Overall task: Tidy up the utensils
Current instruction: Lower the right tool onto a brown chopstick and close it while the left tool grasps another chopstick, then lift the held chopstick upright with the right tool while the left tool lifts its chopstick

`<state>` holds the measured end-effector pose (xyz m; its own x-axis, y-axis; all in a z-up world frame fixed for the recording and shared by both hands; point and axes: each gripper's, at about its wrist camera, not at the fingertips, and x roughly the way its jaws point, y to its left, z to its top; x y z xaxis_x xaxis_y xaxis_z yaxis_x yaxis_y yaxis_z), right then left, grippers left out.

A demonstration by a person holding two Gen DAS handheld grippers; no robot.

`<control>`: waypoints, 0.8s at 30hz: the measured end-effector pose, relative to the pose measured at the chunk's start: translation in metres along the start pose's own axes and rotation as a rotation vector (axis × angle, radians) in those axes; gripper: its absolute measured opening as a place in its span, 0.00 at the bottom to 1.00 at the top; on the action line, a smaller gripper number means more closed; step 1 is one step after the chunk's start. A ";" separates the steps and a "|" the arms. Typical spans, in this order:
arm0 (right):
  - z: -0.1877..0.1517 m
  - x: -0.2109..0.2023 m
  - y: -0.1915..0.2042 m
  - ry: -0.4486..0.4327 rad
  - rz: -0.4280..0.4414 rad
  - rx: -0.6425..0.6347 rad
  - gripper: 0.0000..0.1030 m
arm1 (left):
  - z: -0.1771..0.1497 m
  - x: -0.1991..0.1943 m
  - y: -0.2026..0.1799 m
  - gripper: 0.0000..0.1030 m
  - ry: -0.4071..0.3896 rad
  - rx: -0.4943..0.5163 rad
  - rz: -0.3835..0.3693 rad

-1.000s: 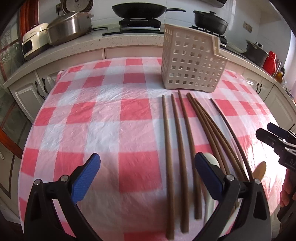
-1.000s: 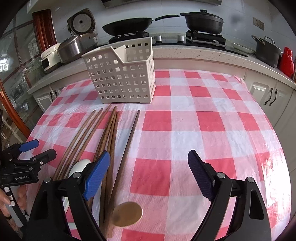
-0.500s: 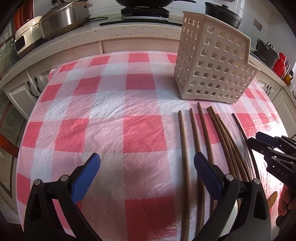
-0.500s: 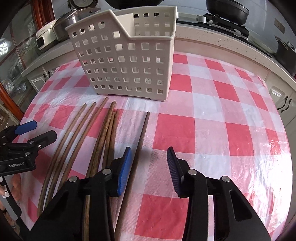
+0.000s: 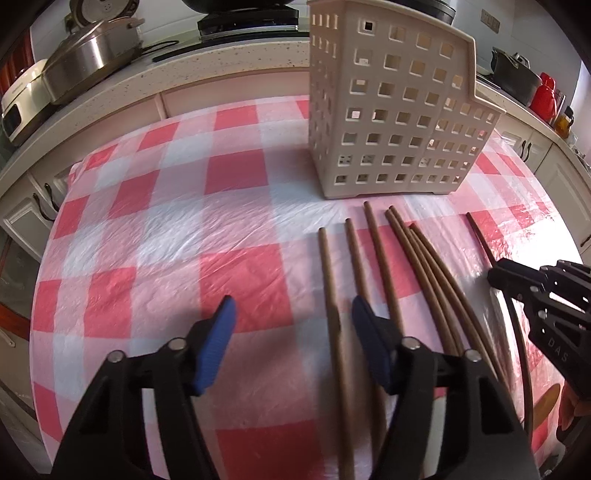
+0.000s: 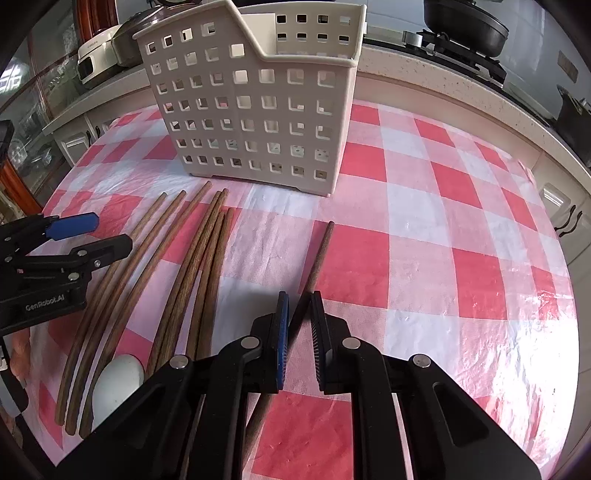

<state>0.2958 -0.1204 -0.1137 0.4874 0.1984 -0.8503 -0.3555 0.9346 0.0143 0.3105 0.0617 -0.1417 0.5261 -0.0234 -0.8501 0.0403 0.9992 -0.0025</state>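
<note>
A white perforated basket (image 5: 399, 110) (image 6: 255, 110) stands upright on the red-checked tablecloth. Several long brown wooden handles (image 5: 369, 254) (image 6: 192, 258) lie side by side in front of it. My right gripper (image 6: 298, 306) is shut on the separate rightmost handle (image 6: 320, 251), which lies on the cloth. My left gripper (image 5: 291, 314) is open, its jaws on either side of the leftmost handle (image 5: 327, 266), low over the cloth. A white spoon bowl (image 6: 118, 380) lies at the near end of the handles. The right gripper shows in the left wrist view (image 5: 498, 277), and the left gripper in the right wrist view (image 6: 110, 236).
A kitchen counter (image 5: 184, 74) runs behind the table with a steel pot (image 5: 92, 62), a rice cooker (image 6: 99, 51) and black pans on a stove (image 6: 465, 26). Cabinet doors (image 6: 561, 206) flank the table's right edge.
Both grippers moved forward toward the basket and lower. My right gripper closed from wide open onto the rightmost handle. My left gripper narrowed around the leftmost handle.
</note>
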 end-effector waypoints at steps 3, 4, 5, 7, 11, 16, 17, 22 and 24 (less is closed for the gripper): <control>0.000 -0.001 -0.004 0.003 0.017 0.014 0.14 | 0.004 0.005 -0.009 0.44 0.023 0.026 0.003; 0.000 -0.001 -0.005 0.005 0.024 0.017 0.14 | 0.005 0.005 -0.013 0.39 0.025 0.039 0.010; 0.001 -0.001 -0.007 0.008 0.031 0.019 0.14 | 0.006 0.005 -0.016 0.34 0.028 0.048 0.007; 0.002 0.000 -0.007 0.014 0.039 0.018 0.14 | 0.008 0.005 -0.019 0.27 0.040 0.050 -0.005; 0.006 0.003 -0.008 0.021 0.040 0.010 0.14 | 0.011 0.006 -0.025 0.14 0.048 0.068 -0.015; 0.006 0.004 -0.002 0.009 0.010 -0.021 0.14 | 0.010 0.006 -0.030 0.06 0.042 0.083 -0.019; 0.006 0.004 -0.002 0.005 0.011 -0.020 0.14 | 0.009 0.006 -0.030 0.06 0.038 0.084 -0.023; 0.006 0.004 -0.009 -0.010 0.047 0.020 0.12 | 0.008 0.006 -0.024 0.05 0.021 0.061 -0.054; 0.006 0.002 -0.015 -0.023 0.105 0.054 0.10 | 0.007 0.006 -0.021 0.05 0.019 0.043 -0.063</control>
<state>0.3065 -0.1320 -0.1127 0.4679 0.3022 -0.8305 -0.3621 0.9228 0.1318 0.3190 0.0401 -0.1426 0.5056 -0.0854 -0.8585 0.1099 0.9934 -0.0341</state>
